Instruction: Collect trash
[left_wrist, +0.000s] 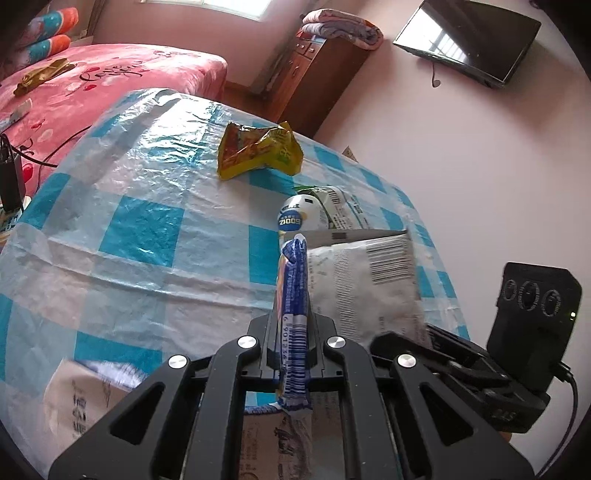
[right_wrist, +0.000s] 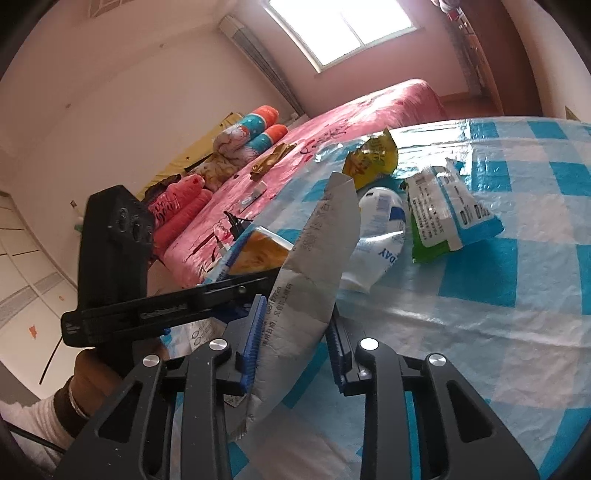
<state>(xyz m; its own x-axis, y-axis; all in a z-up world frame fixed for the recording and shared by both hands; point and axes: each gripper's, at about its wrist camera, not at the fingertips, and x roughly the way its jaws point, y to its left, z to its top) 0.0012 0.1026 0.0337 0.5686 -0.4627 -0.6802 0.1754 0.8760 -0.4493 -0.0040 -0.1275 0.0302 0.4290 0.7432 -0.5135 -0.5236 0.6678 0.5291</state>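
Note:
In the left wrist view my left gripper (left_wrist: 291, 334) is shut on a blue-and-white wrapper (left_wrist: 293, 288), seen edge-on and standing up between the jaws. My right gripper (right_wrist: 297, 338) is shut on a grey-white wrapper (right_wrist: 314, 266) with a barcode, its blue pads (right_wrist: 255, 332) against the wrapper's sides. From the right wrist view, the left gripper (right_wrist: 258, 284) crosses in from the left with its yellow-and-blue wrapper (right_wrist: 258, 254). On the checked table (left_wrist: 122, 229) lie a yellow snack bag (left_wrist: 258, 151), a white-blue pouch (left_wrist: 299, 214) and a green-white wrapper (right_wrist: 447, 210).
A pale printed paper packet (left_wrist: 74, 402) lies at the table's near edge under the left gripper. A pink bed (left_wrist: 122, 70) stands beyond the table, with a wooden cabinet (left_wrist: 317, 74) and a wall-mounted TV (left_wrist: 469, 40) behind. A person's hand and sleeve (right_wrist: 85, 384) show at lower left.

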